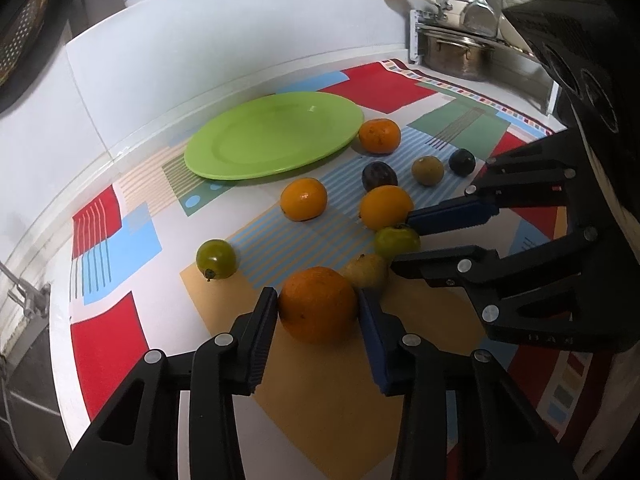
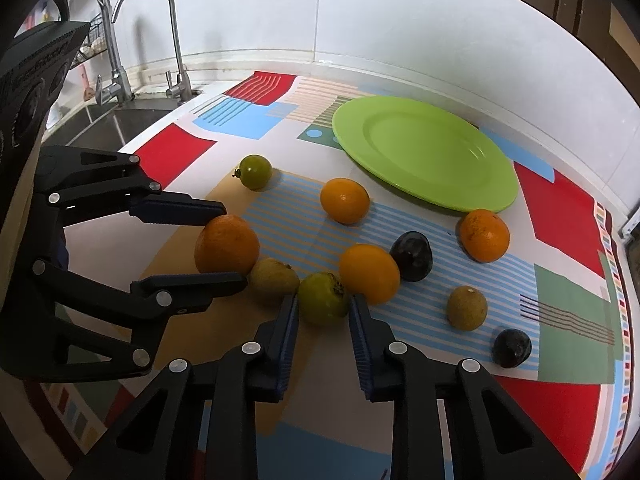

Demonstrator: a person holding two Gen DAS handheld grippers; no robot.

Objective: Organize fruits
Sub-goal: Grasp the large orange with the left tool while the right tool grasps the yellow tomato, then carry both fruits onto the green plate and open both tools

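Note:
A green plate [image 1: 276, 136] [image 2: 424, 152] lies bare on a patterned mat. Several fruits lie loose in front of it: oranges, green fruits, dark plums, brownish fruits. My left gripper [image 1: 317, 304] [image 2: 232, 248] is shut on a large orange [image 1: 318, 310] [image 2: 227, 245], which rests on the mat. My right gripper [image 2: 323, 302] [image 1: 400, 240] is shut on a green fruit [image 2: 323, 298] [image 1: 397, 241], also on the mat. A yellowish fruit [image 1: 366, 270] [image 2: 274, 280] sits between the two held fruits.
A sink with two faucets [image 2: 120, 92] lies left of the mat. Pots and utensils [image 1: 452, 40] stand on a rack at the far right. A white tiled wall [image 1: 200, 52] runs behind the plate. Another green fruit [image 1: 216, 259] lies apart at the left.

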